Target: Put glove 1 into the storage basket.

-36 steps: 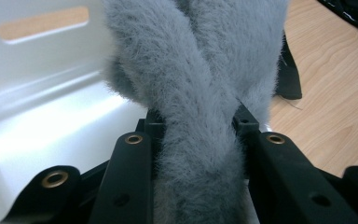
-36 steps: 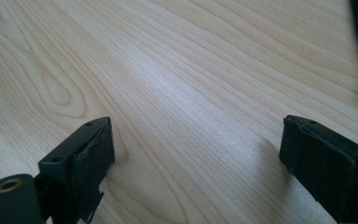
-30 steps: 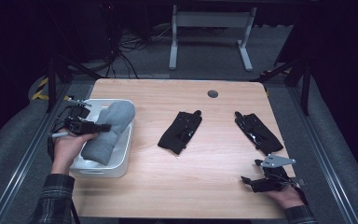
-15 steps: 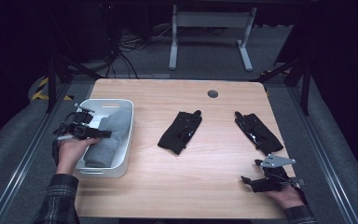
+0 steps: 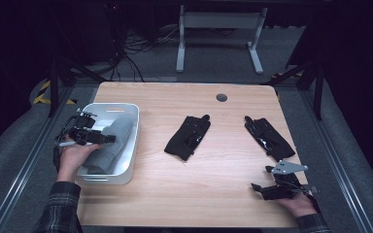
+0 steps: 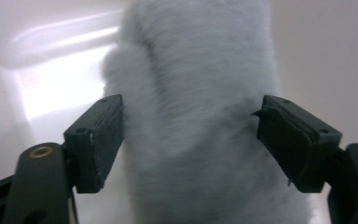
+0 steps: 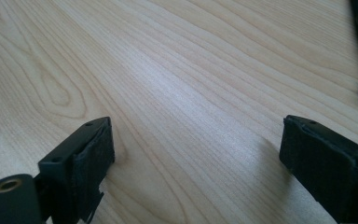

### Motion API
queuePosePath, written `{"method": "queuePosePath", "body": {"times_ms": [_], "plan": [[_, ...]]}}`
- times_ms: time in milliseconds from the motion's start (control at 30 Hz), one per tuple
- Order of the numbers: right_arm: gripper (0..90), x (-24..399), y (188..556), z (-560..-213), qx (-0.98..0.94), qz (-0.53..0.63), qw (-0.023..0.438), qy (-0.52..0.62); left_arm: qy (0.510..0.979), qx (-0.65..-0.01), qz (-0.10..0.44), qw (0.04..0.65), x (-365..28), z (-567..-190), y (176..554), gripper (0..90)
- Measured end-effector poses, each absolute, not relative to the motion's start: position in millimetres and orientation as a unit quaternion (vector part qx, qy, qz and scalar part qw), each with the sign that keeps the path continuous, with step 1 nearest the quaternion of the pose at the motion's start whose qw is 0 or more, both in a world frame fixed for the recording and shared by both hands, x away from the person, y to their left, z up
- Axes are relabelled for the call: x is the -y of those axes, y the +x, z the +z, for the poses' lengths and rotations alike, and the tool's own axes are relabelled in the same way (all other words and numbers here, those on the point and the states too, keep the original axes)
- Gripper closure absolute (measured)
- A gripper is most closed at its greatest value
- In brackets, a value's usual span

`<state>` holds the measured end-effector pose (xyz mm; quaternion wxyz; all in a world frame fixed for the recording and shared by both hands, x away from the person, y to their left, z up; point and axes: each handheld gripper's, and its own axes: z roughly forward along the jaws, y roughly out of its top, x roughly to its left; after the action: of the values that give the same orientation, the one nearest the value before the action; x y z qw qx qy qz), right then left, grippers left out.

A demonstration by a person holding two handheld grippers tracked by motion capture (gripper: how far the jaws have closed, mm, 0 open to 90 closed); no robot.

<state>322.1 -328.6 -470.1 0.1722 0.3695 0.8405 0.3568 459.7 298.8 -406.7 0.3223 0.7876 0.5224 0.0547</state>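
While L gripper jaws just opened over grey glove in bin, R gripper rests open.

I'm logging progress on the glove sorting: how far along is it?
Done: one fuzzy grey glove lies in the white plastic bin. In hand: the left gripper has just been opening around it, pads off the fleece. Left: two black gloves lie on the wooden table; the right gripper waits open.
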Motion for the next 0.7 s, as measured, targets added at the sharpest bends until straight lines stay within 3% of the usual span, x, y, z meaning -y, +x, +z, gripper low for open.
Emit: {"method": "queuePosePath", "body": {"times_ms": [333,700], "plan": [[10.4,328,322,-470,-0.84,0.357,0.173,0.37,0.787,-0.498,0.074,0.358,-288,-381,448,18.9],[10.4,328,322,-470,-0.84,0.357,0.173,0.37,0.805,-0.438,0.078,0.393,-245,-358,436,18.7]]}}
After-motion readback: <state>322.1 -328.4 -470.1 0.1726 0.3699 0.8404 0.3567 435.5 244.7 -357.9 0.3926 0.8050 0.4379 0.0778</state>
